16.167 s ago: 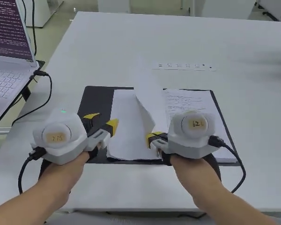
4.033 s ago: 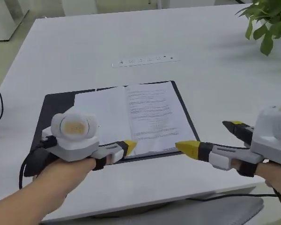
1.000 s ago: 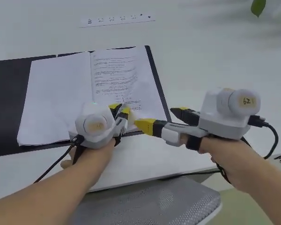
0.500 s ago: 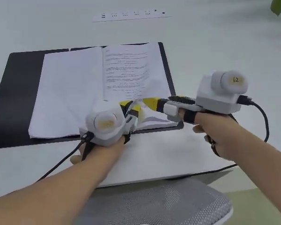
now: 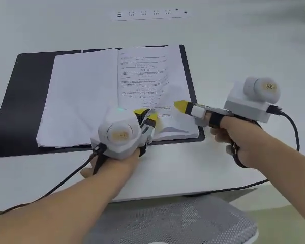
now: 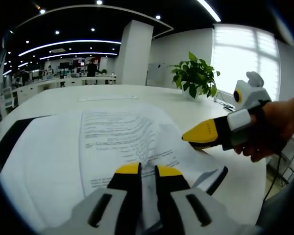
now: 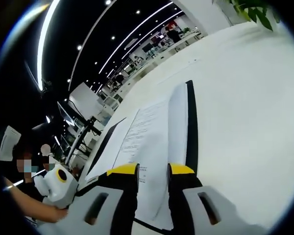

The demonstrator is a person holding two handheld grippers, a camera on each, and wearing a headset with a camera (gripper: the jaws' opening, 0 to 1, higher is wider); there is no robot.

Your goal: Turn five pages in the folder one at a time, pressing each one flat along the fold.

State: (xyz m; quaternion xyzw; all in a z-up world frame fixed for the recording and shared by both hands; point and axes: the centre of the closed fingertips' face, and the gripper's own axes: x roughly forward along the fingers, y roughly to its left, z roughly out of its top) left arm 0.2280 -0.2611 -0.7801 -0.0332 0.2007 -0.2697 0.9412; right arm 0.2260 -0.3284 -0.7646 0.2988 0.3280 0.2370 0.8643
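A: White surface (image 5: 264, 40), open-plan office behind. On it the folder (image 5: 20, 96) lies open toward the near edge, with the printed page (image 5: 147, 76) on its right half.
B: Claws?
A: At that page's bottom edge, the left claw (image 5: 147, 116), jaws nearly together; whether a sheet sits between them, cannot tell. Just beside it, over the lower outer part, the right claw (image 5: 183, 106), narrow gap, nothing seen held.
B: Handling?
A: Sheet judged thin, light, floppy, easily creased. Take it at the free outer corner, away from the fold.
B: Unclear?
A: Bottom margin hidden behind the left claw; print too small to read.
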